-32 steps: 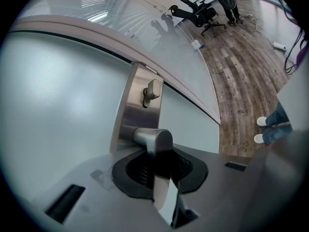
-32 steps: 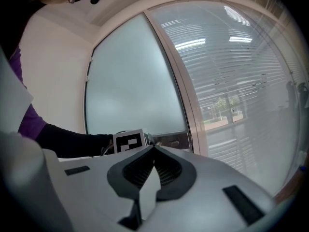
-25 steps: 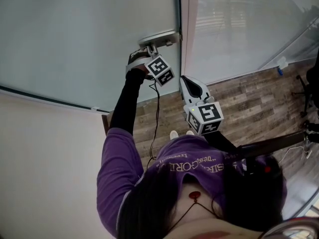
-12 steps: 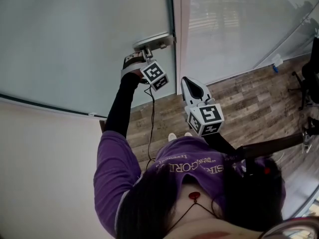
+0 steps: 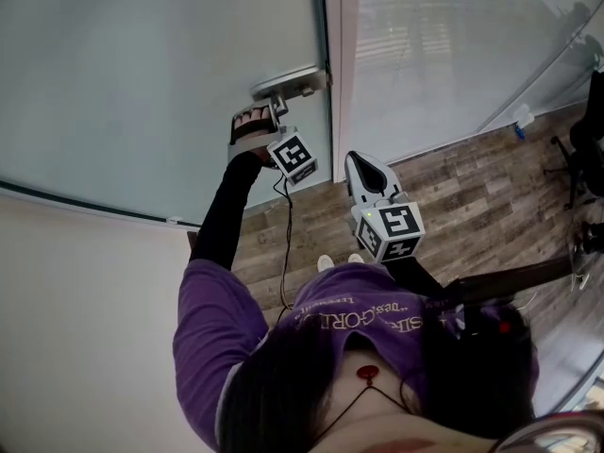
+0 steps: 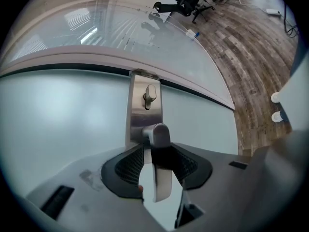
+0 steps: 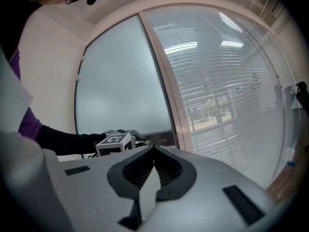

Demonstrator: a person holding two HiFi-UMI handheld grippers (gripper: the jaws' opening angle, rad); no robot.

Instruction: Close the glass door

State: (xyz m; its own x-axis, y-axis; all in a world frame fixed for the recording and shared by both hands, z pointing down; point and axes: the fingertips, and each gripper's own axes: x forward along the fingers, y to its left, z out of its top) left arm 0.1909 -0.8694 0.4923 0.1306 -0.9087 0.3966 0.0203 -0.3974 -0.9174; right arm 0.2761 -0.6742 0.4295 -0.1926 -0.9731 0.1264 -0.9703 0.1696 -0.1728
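A person (image 5: 311,366) is wearing a purple top (image 5: 222,338) with pale lettering over long black sleeves (image 5: 222,210), while the grey left gripper (image 5: 275,109), trailing a thin black cable (image 5: 286,243), and the white-and-grey right gripper (image 5: 358,161) are each showing a cube (image 5: 389,229) of black-and-white square markers and ribbed dark pads (image 6: 128,166).

Pale frosted glass door (image 5: 142,64), silver handle (image 5: 288,81), purple shirt (image 5: 217,338) — brown floor (image 5: 472,187)

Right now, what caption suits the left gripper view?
Left gripper, jaws just opened, with the handle of the glass door between them.
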